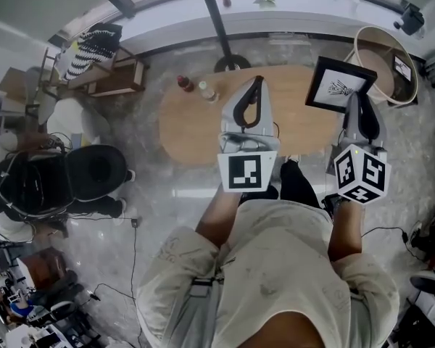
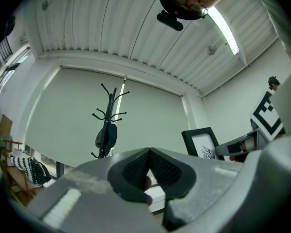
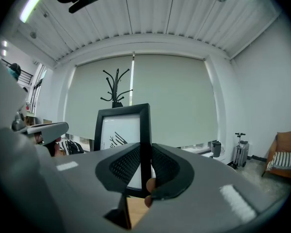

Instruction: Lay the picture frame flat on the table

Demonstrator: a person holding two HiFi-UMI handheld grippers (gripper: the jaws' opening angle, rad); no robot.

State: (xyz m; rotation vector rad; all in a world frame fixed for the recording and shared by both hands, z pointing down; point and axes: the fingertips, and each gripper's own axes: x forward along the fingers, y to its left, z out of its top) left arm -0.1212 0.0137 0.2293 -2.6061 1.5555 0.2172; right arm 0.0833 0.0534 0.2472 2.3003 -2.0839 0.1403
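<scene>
Your right hand-held gripper [image 3: 144,152] clamps one side rail of the black picture frame [image 3: 120,130], which stands upright over the oval wooden surface [image 1: 188,122] at its right end. Your left hand-held gripper [image 2: 149,153] is closed and empty. Risk: this single-edge grip may let the frame swivel, slip and drop past the edge.

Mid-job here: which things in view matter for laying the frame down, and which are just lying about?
For the job: black picture frame holding a sketch, clamped in the right gripper; oval wooden table; left gripper, shut and empty.

Just lying about: small dark-red bottle and small pale bottle on the table; black coat stand; round beige tub.
</scene>
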